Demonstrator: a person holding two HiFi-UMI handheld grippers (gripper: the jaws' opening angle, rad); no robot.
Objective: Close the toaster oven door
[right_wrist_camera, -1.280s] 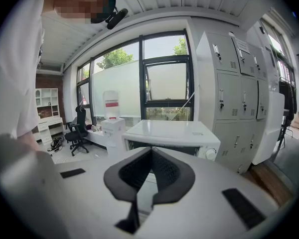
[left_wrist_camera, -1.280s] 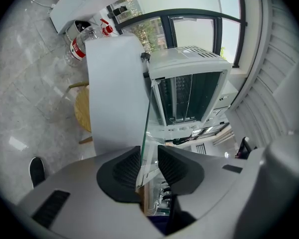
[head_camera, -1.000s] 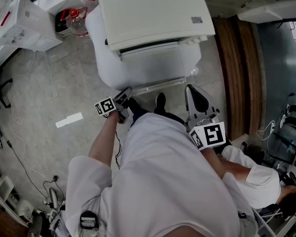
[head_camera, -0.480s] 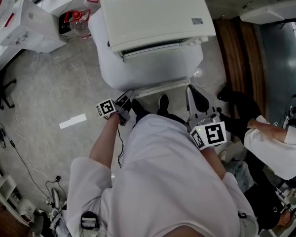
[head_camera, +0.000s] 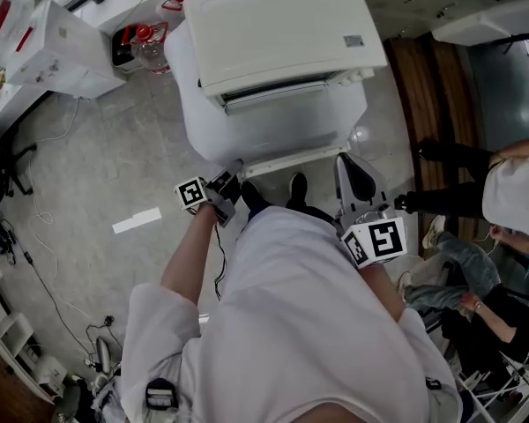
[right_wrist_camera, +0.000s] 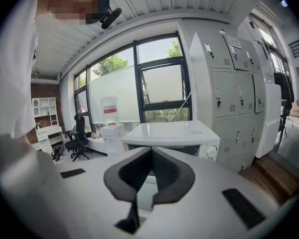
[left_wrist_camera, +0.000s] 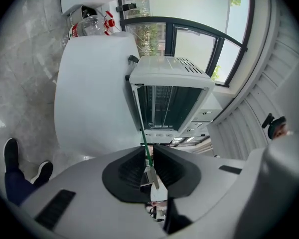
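The white toaster oven (head_camera: 282, 25) stands on a round white table (head_camera: 189, 104). Its door (head_camera: 286, 117) hangs open toward me, and the wire racks (left_wrist_camera: 164, 106) show inside. My left gripper (head_camera: 232, 167) is at the table's near edge, left of the door, touching nothing. Its jaws are closing to a narrow slit (left_wrist_camera: 148, 148); a thin green strip shows in the gap, and I cannot tell what it is. My right gripper (head_camera: 351, 170) hovers at the table's near right edge, shut and empty, pointing at the oven (right_wrist_camera: 172, 133).
Red-capped water bottles (head_camera: 141, 38) and a white box (head_camera: 62, 47) sit on the floor left of the table. Other people (head_camera: 511, 201) are at the right by a wooden floor strip (head_camera: 423, 104). Grey lockers (right_wrist_camera: 229, 93) stand behind the oven. My own feet (head_camera: 291, 188) are under the table edge.
The left gripper has edged slightly closer to the table. The people at the right have shifted. The right gripper has hardly moved.
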